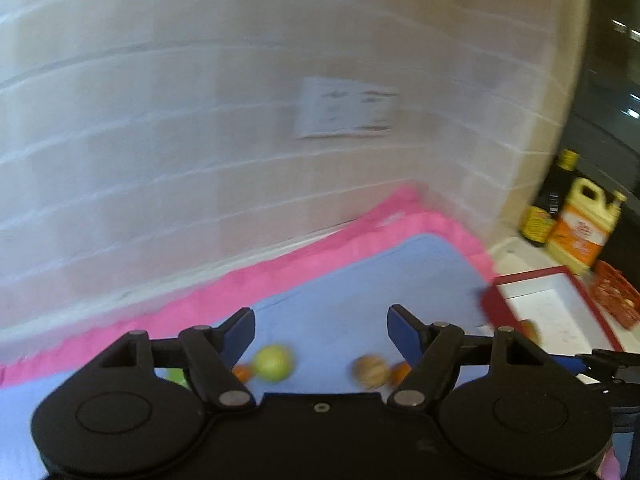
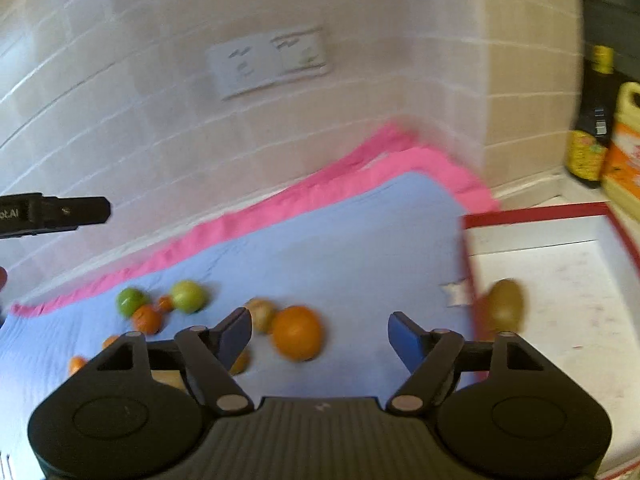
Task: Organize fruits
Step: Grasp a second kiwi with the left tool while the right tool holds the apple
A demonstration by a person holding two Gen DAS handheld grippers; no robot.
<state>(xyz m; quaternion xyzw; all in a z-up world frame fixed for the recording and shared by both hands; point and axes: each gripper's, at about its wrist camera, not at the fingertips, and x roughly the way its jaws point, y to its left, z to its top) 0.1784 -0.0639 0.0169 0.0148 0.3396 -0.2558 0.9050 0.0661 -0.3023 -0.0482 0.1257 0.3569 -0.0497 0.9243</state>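
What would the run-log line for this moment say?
left gripper: open, empty | right gripper: open, empty | box: one brownish fruit inside | blue cloth: oranges, green fruits loose

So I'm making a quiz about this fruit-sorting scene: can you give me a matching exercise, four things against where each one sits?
Things:
1. big orange
2. brownish fruit
3. yellow jug
4. wall socket

Places:
A. on the tiled wall
B. inside the red-rimmed white box
C. on the counter behind the box, beside a dark bottle
D. on the blue cloth

Pairs: 1-D, 2-B, 3-C, 4-A
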